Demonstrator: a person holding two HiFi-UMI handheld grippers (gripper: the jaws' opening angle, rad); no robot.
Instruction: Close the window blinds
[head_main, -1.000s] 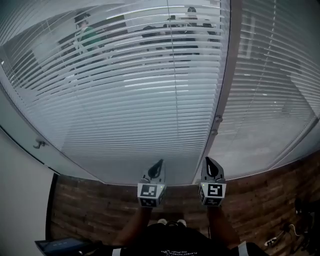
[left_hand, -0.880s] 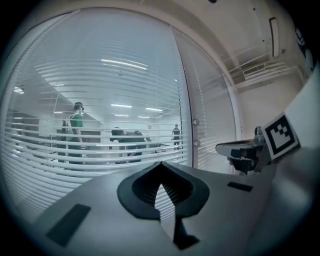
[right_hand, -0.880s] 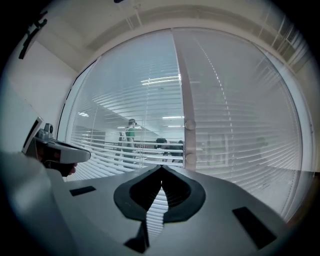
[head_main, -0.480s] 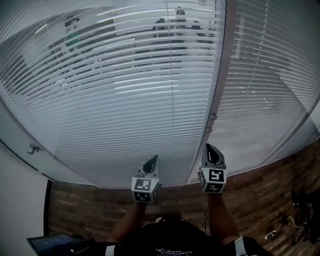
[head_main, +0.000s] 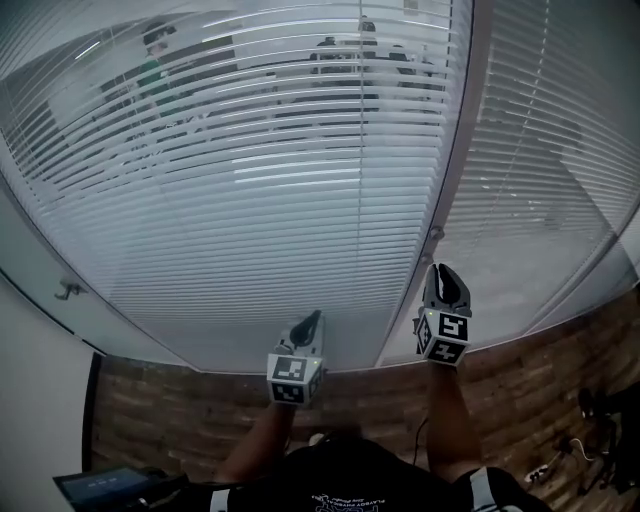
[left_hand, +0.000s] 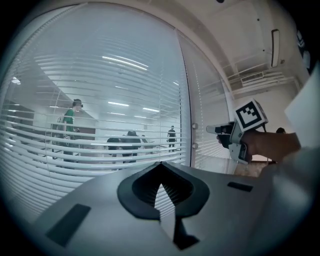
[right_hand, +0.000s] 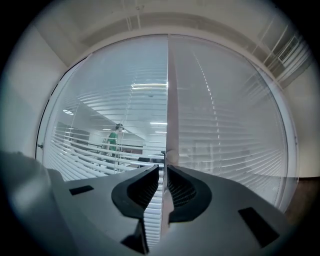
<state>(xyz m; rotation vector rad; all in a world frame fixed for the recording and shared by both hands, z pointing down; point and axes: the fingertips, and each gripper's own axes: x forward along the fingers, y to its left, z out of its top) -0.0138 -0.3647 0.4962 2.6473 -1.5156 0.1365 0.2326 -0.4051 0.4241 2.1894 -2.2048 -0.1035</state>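
Basically, the white slatted window blinds (head_main: 250, 200) left of the grey vertical window post (head_main: 458, 170) sit tilted open. The right gripper (head_main: 446, 272), near the post's small round knob (head_main: 435, 233), has just been cracking its jaws apart with nothing between them. The left gripper (head_main: 312, 320) is pinched closed and empty. Looks like a reach; next is probably pinching that knob and twisting.

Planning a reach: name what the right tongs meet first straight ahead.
Probably the round white knob on the pale vertical window post; depth unclear. The right tongs have just been opening, nothing between them.
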